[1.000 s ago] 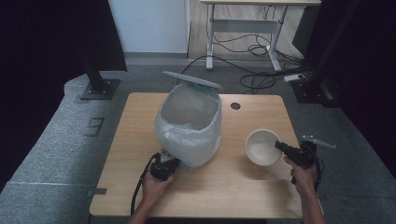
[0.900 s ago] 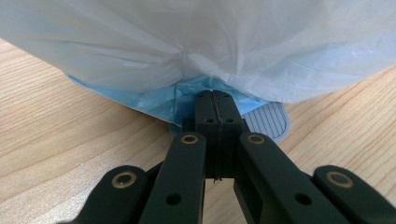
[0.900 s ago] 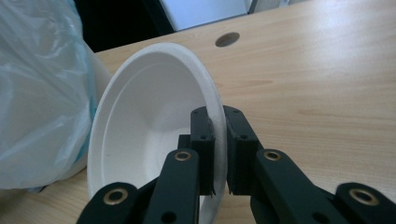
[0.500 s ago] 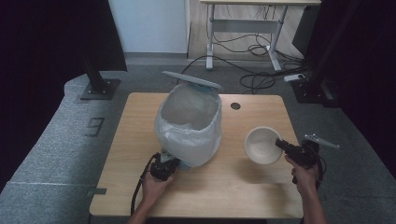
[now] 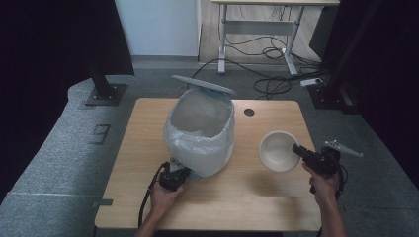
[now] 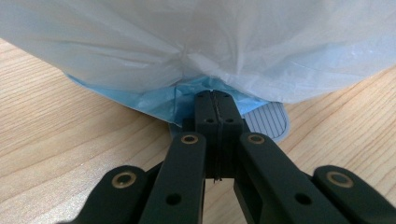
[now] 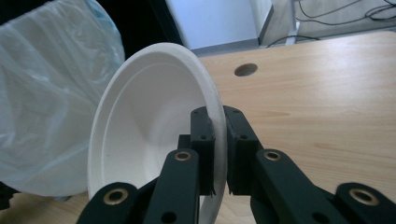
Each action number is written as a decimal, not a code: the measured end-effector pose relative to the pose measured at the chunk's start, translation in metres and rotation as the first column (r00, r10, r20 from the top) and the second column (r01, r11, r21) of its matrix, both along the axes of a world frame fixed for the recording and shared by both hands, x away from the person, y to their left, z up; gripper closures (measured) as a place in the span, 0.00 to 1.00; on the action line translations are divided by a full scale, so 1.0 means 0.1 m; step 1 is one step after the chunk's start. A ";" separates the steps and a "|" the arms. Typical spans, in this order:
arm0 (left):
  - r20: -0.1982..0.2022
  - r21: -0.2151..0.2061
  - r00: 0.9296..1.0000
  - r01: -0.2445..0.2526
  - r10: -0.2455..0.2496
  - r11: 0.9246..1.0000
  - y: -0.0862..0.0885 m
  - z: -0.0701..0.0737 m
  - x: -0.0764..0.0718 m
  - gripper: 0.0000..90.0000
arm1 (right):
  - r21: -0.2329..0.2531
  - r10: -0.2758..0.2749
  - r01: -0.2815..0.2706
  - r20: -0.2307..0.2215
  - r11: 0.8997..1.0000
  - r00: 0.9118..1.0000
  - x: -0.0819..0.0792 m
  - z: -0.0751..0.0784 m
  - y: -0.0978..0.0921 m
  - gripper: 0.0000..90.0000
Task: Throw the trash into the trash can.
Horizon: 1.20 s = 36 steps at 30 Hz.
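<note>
Right gripper (image 7: 215, 154) pinches the rim of the white bowl (image 5: 276, 149), held tilted just right of the lined bin (image 5: 200, 131) at mid-table. Left gripper (image 6: 215, 105) — jaws pressed together — bears down on the bin's pedal (image 6: 266, 122) at its near base; lid (image 5: 202, 85) stands open. To do this well: keep the pedal down, carry the bowl left over the opening, release only once above the liner (image 6: 196, 42).
</note>
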<state>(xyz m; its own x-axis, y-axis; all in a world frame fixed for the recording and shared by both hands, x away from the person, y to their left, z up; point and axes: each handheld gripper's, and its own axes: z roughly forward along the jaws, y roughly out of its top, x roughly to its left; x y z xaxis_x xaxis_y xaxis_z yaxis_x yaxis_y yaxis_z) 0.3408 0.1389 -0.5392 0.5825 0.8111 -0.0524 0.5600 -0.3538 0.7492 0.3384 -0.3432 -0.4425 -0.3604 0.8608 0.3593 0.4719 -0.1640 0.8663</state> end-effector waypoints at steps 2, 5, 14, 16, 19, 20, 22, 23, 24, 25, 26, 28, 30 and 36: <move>0.000 0.000 1.000 0.000 0.000 1.000 0.00 0.00 0.00 1.00 | 0.007 0.008 -0.008 0.011 1.000 1.000 -0.02 0.04 0.02 0.92; 0.001 0.000 1.000 0.000 0.000 1.000 0.00 0.00 0.00 1.00 | 0.008 0.020 -0.020 0.027 1.000 0.999 -0.05 0.11 0.05 0.92; 0.002 -0.001 1.000 0.000 0.000 1.000 0.00 0.00 0.00 1.00 | 0.010 0.056 -0.057 0.059 0.998 0.997 -0.06 0.24 0.19 0.92; 0.001 -0.001 1.000 0.003 -0.003 1.000 0.00 0.00 0.00 1.00 | 0.009 0.063 -0.063 0.062 0.998 0.996 -0.05 0.26 0.22 0.92; 0.001 -0.001 1.000 0.002 -0.002 1.000 0.00 0.00 0.00 1.00 | 0.001 0.067 -0.067 0.067 0.998 0.996 -0.05 0.30 0.26 0.92; 0.002 -0.005 1.000 0.000 0.000 1.000 0.00 0.00 0.00 1.00 | -0.002 0.068 -0.068 0.069 0.998 0.995 -0.04 0.31 0.27 0.92; 0.002 -0.006 1.000 0.000 0.000 1.000 0.00 0.00 0.00 1.00 | 0.000 0.073 -0.073 0.077 0.997 0.994 -0.04 0.35 0.30 0.92; 0.002 -0.006 1.000 0.000 0.000 1.000 0.00 0.00 0.00 1.00 | 0.000 0.073 -0.073 0.077 0.997 0.994 -0.04 0.35 0.30 0.92; 0.002 -0.006 1.000 0.001 0.000 1.000 0.00 0.00 0.00 1.00 | -0.001 0.074 -0.074 0.079 0.997 0.994 -0.04 0.37 0.31 0.92; 0.002 -0.006 1.000 0.000 0.000 1.000 0.00 0.00 0.00 1.00 | -0.001 0.077 -0.078 0.083 0.997 0.994 -0.04 0.39 0.32 0.92; 0.002 -0.006 1.000 0.001 -0.001 1.000 0.00 0.00 0.00 1.00 | 0.000 0.080 -0.081 0.088 0.997 0.993 -0.04 0.41 0.34 0.92; 0.002 -0.006 1.000 0.001 -0.001 1.000 0.00 0.00 0.00 1.00 | 0.006 0.088 -0.089 0.096 0.996 0.992 -0.05 0.45 0.36 0.92; 0.002 -0.006 1.000 0.002 -0.002 1.000 0.00 0.00 0.00 1.00 | 0.007 0.092 -0.093 0.102 0.996 0.991 -0.05 0.48 0.38 0.92; 0.002 -0.004 1.000 0.002 -0.002 1.000 0.00 0.00 0.00 1.00 | 0.017 0.104 -0.107 0.111 0.994 0.988 -0.04 0.53 0.41 0.92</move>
<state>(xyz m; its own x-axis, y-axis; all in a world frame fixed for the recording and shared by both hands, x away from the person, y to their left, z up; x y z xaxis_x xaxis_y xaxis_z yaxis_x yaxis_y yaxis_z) 0.3407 0.1391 -0.5394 0.5839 0.8099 -0.0550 0.5583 -0.3515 0.7515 0.3345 -0.3025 -0.3900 -0.4871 0.8080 0.3314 0.3896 -0.1385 0.9105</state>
